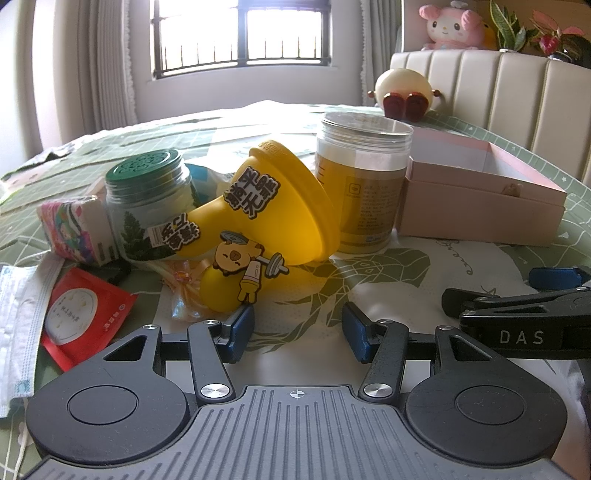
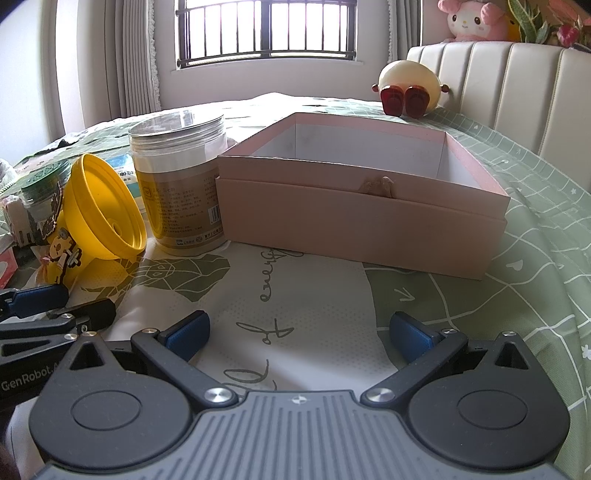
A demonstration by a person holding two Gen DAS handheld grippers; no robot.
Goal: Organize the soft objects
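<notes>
1. The left tongs [image 1: 298,330] are seen at the bottom centre of the left wrist view, held open with nothing between the blue pads; one pad [image 1: 242,325] lies just beside the round yellow base of the toy.
2. The right tongs [image 2: 300,334] are seen at the bottom centre of the right wrist view, spread wide and empty above the green patterned bedspread [image 2: 535,258].
3. A yellow soft rubber bell-shaped toy [image 1: 258,214] is found lying tilted at the centre of the left view, with a cartoon capybara lifting a barbell on it; it leans against a green-lidded glass jar [image 1: 147,199] to the left.
4. A clear plastic jar of yellowish powder [image 1: 364,184] is seen upright right of the toy, just beside an open pink box [image 1: 480,206] at the right.
5. In the right view the box is shown empty except for a small tan thing at its front wall, too small to tell.
6. A red packet [image 1: 85,314], a face mask [image 1: 18,325] and a tissue pack [image 1: 74,229] are seen at the lower left.
7. A cream round plush toy [image 2: 408,88] is set by the headboard [image 2: 498,92] at the upper right, with a pink bunny plush [image 2: 472,20] above.
</notes>
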